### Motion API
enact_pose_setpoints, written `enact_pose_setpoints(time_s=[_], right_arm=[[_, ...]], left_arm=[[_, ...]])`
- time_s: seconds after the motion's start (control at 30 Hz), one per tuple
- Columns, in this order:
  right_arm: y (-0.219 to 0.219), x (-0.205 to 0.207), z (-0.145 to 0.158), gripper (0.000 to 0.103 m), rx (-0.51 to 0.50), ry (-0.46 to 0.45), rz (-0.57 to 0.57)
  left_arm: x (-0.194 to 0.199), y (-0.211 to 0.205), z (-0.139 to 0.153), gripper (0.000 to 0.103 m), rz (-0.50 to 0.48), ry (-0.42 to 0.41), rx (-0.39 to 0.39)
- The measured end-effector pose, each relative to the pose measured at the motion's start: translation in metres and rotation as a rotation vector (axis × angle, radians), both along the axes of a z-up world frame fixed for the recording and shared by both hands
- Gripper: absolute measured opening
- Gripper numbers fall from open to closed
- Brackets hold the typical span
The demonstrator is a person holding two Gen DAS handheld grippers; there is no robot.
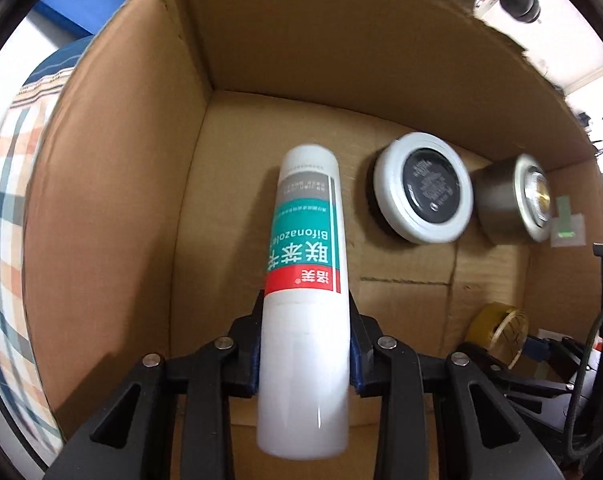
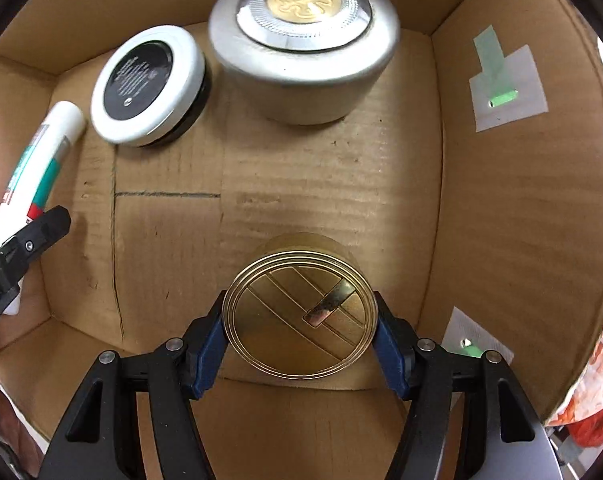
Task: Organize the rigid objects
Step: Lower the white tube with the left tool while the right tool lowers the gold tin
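Both grippers point down into a cardboard box (image 1: 113, 184). My left gripper (image 1: 305, 312) is shut on a white bottle (image 1: 305, 264) with a teal and red label, near the box's left wall; the same bottle (image 2: 41, 160) shows at the left edge of the right wrist view. My right gripper (image 2: 301, 320) is shut on a round gold jar (image 2: 299, 312), just above the box floor (image 2: 293, 188); this jar (image 1: 497, 328) appears low right in the left wrist view. On the floor sit a white-rimmed black tin (image 2: 149, 84) and a silver jar (image 2: 305, 44) with a gold emblem.
Box walls (image 2: 521, 208) close in on all sides, with taped patches on the right wall. Bare floor lies between the gold jar and the two resting containers. A checked cloth (image 1: 5, 208) lies outside the box on the left.
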State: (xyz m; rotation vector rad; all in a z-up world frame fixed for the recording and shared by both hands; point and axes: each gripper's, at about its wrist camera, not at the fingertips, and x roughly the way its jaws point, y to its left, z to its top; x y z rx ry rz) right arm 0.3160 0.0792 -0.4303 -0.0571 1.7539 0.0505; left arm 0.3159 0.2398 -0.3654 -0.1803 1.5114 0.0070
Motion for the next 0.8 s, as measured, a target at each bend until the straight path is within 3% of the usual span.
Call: enact_pose_setpoints(time_s=[0.3,0.63,0.8], right_arm=[[-0.008,0.029,-0.006,0.068,-0.024,-0.015,-0.082],[-0.017,0.044,-0.005,0.067,-0.042,-0.035,-0.128],[-0.018,0.043,-0.001,0.069,-0.027,-0.017,-0.121]], left_arm=[[0.030,-0.011,-0.013,0.029,-0.063,0.041,0.074],[0.028,-0.026,-0.007,0.029,-0.076,0.042,0.081],[0.022,-0.017,0.005,0.035,-0.053,0.032,0.100]])
